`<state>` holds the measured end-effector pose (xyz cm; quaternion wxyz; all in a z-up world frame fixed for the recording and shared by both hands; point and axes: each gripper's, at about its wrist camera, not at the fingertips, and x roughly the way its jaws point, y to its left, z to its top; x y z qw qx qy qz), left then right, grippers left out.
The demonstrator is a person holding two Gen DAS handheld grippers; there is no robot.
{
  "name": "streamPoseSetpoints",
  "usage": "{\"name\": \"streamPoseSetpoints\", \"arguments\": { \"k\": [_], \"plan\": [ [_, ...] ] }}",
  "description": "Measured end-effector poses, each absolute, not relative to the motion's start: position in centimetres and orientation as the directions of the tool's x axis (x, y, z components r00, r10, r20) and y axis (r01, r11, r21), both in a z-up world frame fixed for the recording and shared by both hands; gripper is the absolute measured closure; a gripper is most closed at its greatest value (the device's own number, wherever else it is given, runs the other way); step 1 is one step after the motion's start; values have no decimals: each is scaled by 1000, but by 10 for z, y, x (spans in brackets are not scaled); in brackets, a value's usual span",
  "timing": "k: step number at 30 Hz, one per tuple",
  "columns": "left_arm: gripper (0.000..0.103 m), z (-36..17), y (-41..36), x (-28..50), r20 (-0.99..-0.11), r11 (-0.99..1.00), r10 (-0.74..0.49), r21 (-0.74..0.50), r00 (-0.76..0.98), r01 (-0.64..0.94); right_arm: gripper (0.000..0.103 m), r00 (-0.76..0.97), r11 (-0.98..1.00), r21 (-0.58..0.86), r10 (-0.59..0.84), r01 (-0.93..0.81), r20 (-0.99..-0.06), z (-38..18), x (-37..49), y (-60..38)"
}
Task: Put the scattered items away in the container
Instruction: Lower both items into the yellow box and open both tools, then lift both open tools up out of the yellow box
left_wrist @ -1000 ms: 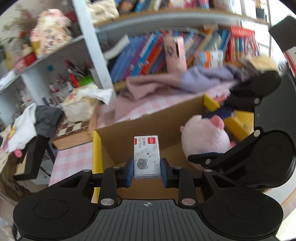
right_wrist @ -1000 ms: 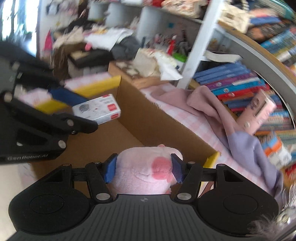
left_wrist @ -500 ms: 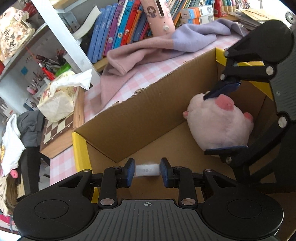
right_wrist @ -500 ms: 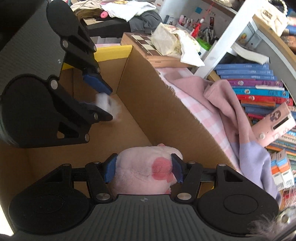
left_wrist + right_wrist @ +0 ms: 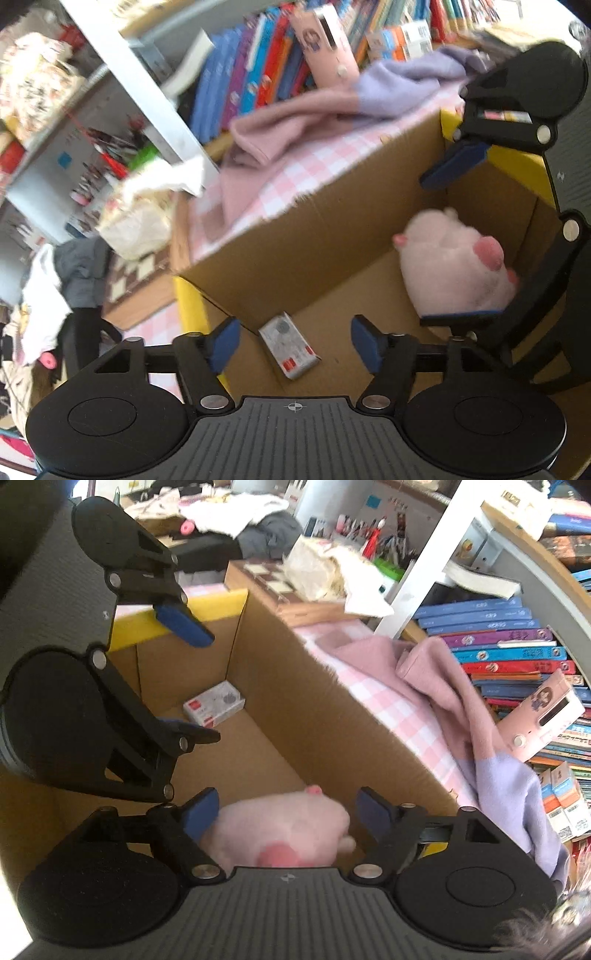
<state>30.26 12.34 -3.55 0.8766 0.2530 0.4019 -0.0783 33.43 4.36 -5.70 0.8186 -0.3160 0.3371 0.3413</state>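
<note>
A brown cardboard box (image 5: 325, 229) with yellow-taped flaps holds two items. A small white box with a red label (image 5: 290, 345) lies on its floor near the left corner; it also shows in the right wrist view (image 5: 214, 704). A pink plush pig (image 5: 456, 264) lies at the box's right end and fills the space between the right fingers (image 5: 280, 830). My left gripper (image 5: 295, 341) is open and empty above the small box. My right gripper (image 5: 286, 810) is open around the plush, its pads apart from it.
A pink-and-lilac garment (image 5: 314, 110) lies on the pink checked cloth (image 5: 295, 173) behind the box. A bookshelf with books (image 5: 509, 657), a pink device (image 5: 543, 716), a chessboard (image 5: 140, 266) and a tissue bag (image 5: 328, 568) stand beyond.
Both grippers have opened. The small white box dropped from the left gripper onto the box floor. The plush was let go by the right gripper and rests inside the box.
</note>
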Motion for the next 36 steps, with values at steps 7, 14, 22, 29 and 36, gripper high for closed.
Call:
{"name": "streamPoseSetpoints", "arguments": {
  "k": [7,14,22,29,36],
  "plan": [
    [24,-1,118,274,-655,880,56,389,753,273,20,575,605,-268,394,-750,-717,-27,316,24],
    [22,28,108,236,-577,888,64,405,814,217,19,603,654,-232,424,-720,-675,-2,286,7],
    [21,52,105,187,-514,914,59,372,856,161,19,681,724,-235,414,-649,-604,19,242,-12],
    [20,56,104,147,-507,918,64,368,860,149,18,727,808,-185,370,-559,-579,30,211,-34],
    [16,58,99,106,-490,923,53,357,870,145,17,744,854,-137,346,-502,-571,31,176,-55]
  ]
}}
